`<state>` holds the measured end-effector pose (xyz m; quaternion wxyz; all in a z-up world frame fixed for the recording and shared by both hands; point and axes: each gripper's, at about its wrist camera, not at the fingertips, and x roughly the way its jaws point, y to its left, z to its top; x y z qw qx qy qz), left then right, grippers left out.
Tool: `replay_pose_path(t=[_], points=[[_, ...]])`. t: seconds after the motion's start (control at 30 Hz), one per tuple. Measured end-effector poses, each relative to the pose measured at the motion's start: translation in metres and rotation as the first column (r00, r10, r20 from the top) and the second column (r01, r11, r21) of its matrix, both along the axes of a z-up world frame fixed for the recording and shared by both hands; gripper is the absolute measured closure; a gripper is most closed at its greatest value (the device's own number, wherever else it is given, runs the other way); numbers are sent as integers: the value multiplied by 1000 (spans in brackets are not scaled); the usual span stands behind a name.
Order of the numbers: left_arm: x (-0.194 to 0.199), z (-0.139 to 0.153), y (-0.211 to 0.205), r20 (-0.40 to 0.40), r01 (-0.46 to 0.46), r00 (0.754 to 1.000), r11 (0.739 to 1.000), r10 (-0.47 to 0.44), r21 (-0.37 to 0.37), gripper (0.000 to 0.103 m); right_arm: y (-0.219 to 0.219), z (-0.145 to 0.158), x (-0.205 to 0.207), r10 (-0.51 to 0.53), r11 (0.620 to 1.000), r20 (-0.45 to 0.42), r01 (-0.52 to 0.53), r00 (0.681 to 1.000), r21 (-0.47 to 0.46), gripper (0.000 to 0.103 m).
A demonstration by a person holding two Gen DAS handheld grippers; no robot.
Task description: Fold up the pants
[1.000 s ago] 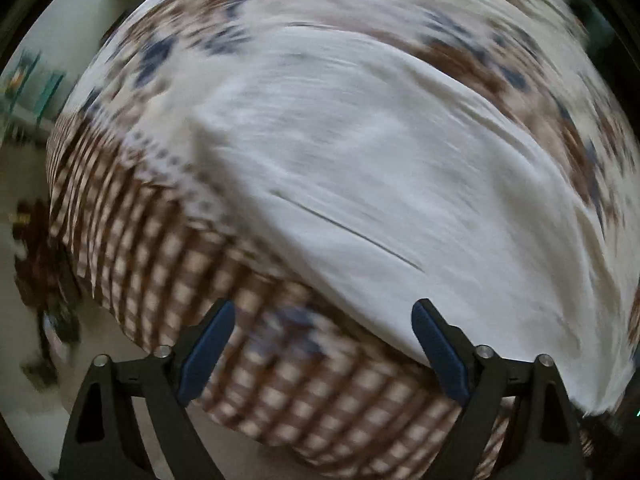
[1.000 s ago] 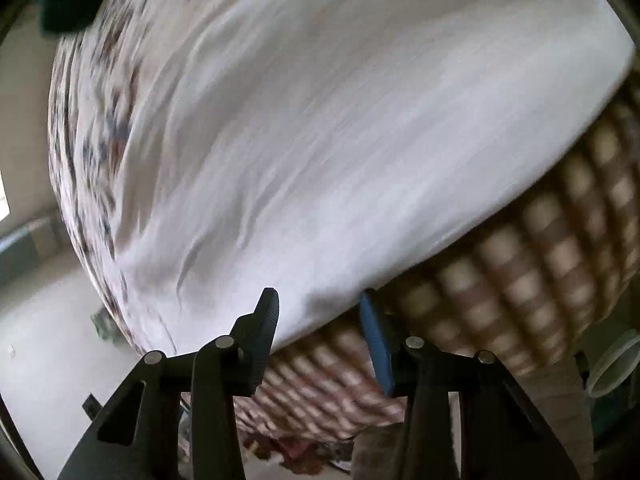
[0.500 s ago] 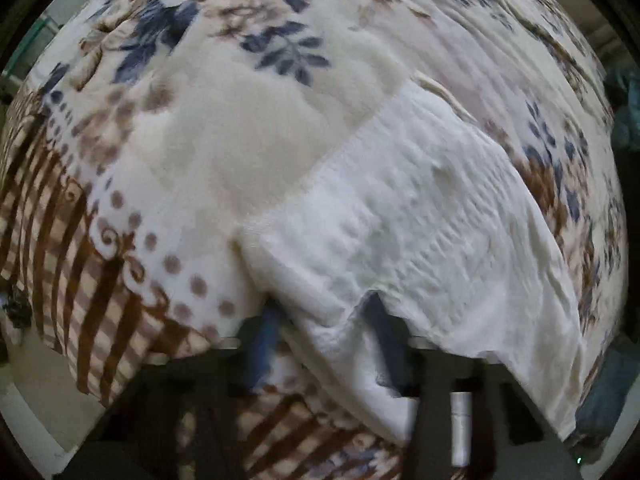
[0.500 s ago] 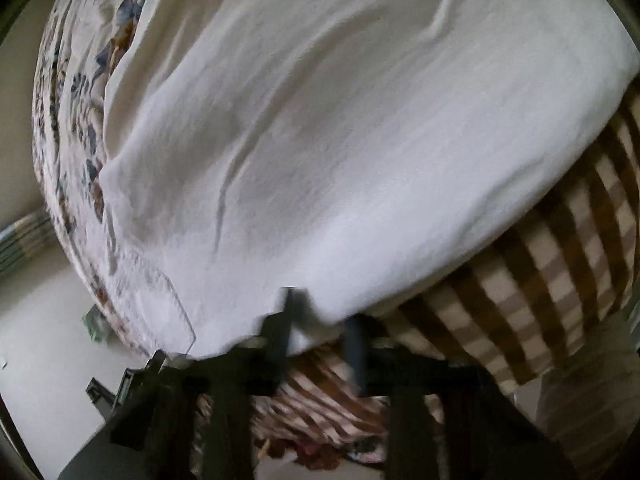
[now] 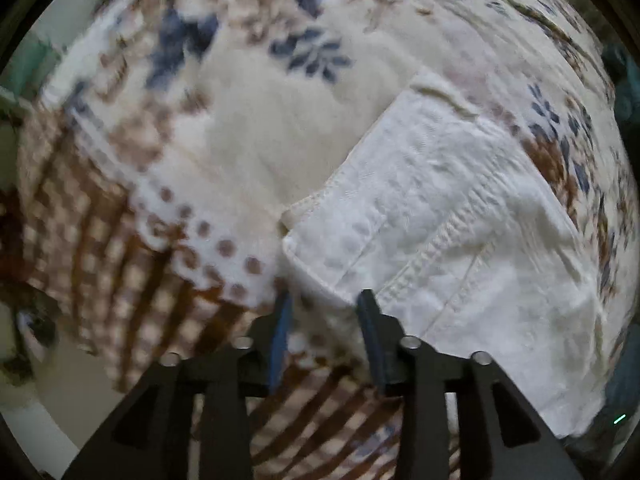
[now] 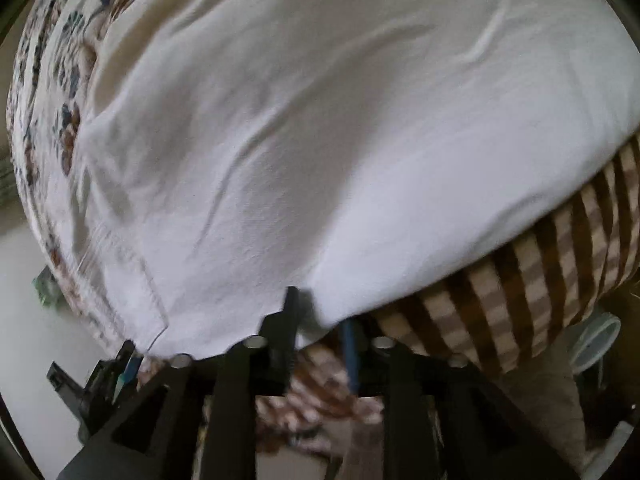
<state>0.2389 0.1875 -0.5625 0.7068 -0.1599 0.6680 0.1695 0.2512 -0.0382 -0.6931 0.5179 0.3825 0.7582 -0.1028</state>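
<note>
Pants (image 5: pixel 440 216): white woven cloth, matt, stitched seams.
Blanket (image 5: pixel 248 148): fleecy printed cloth, soft nap.
Gripper fingers (image 5: pixel 370 320): matt black plastic.

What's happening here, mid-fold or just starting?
A person is working on white pants spread over a patterned blanket with tongs in each hand. The left tongs sit at the waistband corner, the right tongs at the pants' near edge. Both sets of jaws are opening with white cloth between them; the blur hides whether it is still pinched. No finished fold shows.
</note>
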Motion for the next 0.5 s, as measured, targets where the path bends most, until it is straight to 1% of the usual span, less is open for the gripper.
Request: replay_pose_path(t=[0.07,0.1,0.13,0.17,0.2,0.23,0.3,0.33,0.37,0.4,0.43,0.5], points=[[-3,17,-15,3,49,999,997,-49,68,58,-3,21,15,62,998,36,-62,997,11,57],[-1,24,-26,11,77,997,994,-78,74,49,-2,30,24,96,995,56,-97,994,20,52],[2,29,-38,30,104,994,992,-106,76,39,-3,40,34,130,991,84,-133,988,27,52],[9,33,-50,44,121,991,989,-125,82,34,-4,50,49,176,984,117,-179,977,20,51],[23,36,-65,67,152,985,984,-158,92,26,-2,58,66,220,975,147,-223,964,-1,51],[34,35,-87,86,201,974,974,-210,102,23,-3,66,90,280,960,189,-277,941,-41,51],[72,30,-111,97,253,961,964,-260,81,23,-3,72,128,364,931,234,-348,902,-106,51],[88,24,-123,100,274,955,959,-280,69,23,-3,71,152,396,918,255,-377,882,-121,51],[97,21,-138,97,294,949,954,-299,66,23,-3,66,174,427,904,271,-412,862,-112,51],[110,13,-151,95,321,940,944,-327,73,23,-6,61,188,447,893,278,-441,850,-88,51],[120,13,-168,92,334,936,939,-341,84,23,-7,51,204,469,879,277,-474,839,-55,51],[139,0,-177,77,356,929,931,-362,87,23,-5,22,226,525,828,255,-557,812,68,51]])
